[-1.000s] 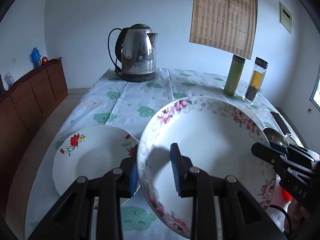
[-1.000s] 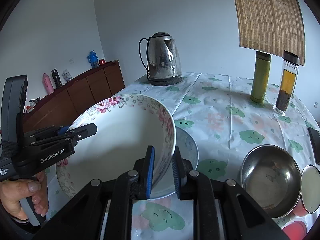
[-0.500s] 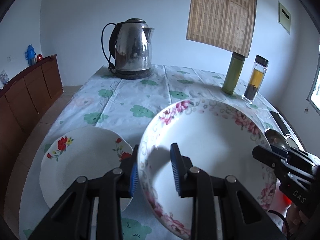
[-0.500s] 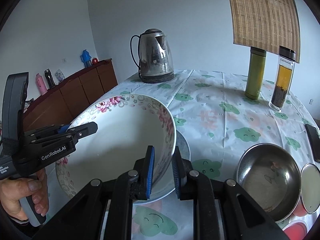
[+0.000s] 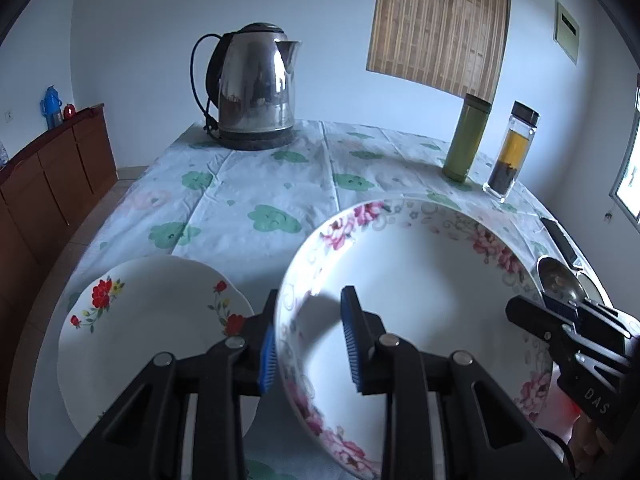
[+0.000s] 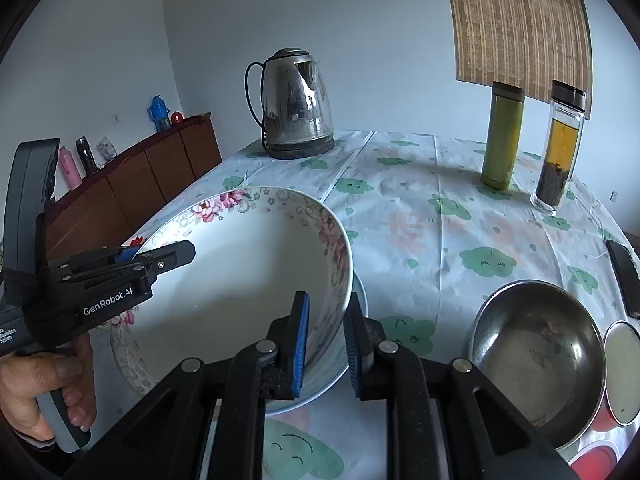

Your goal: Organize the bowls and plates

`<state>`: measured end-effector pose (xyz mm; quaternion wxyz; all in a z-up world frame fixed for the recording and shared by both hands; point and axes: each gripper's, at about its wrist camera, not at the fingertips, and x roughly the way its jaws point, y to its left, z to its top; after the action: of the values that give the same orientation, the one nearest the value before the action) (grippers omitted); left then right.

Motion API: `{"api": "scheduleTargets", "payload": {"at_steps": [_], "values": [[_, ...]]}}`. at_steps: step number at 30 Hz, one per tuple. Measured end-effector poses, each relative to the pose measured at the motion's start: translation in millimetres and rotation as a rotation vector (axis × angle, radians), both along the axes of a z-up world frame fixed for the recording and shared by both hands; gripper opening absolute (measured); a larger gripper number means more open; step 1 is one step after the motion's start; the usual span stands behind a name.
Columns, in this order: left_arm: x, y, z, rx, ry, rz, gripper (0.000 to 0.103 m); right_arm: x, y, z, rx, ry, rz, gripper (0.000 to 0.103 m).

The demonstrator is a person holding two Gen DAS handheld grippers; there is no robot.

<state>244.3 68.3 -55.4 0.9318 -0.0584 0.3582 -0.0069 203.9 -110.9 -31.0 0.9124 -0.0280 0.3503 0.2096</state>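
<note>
Left gripper [image 5: 310, 338]: we see its fingers partly apart and straddling the left rim of the large floral bowl [image 5: 408, 300], one blue pad outside the wall, the other inside. The inner pad appears to stand slightly off the wall, so we cannot tell whether the rim is truly pinched on this side.

Right gripper [image 6: 326, 342]: fingers drawn close and clamped on the bowl's right rim, the wall sandwiched between both blue pads, one inside, one outside.

The bowl [image 6: 240, 280] spans between the two grippers, tilted, with its opening turned toward the left-wrist camera. Beneath its right edge we see the rim of a pale plate [image 6: 359, 292] on the tablecloth [image 6: 420, 208].

Left of the bowl, just beside the left gripper, lies a white plate with red flowers [image 5: 148, 332], flat on the table.

Near right, a steel bowl [image 6: 536, 360] sits on the cloth, apart from the floral bowl. Far side: electric kettle [image 5: 256, 88], green flask [image 5: 466, 138], glass tea bottle [image 5: 512, 146].
</note>
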Motion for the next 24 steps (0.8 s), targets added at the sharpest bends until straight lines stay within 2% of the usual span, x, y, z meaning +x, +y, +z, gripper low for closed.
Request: {"api": "scheduleTargets", "payload": {"at_steps": [24], "values": [[18, 3, -18, -0.010, 0.030, -0.017, 0.027, 10, 5, -15, -0.039, 0.028, -0.022, 0.019]]}}
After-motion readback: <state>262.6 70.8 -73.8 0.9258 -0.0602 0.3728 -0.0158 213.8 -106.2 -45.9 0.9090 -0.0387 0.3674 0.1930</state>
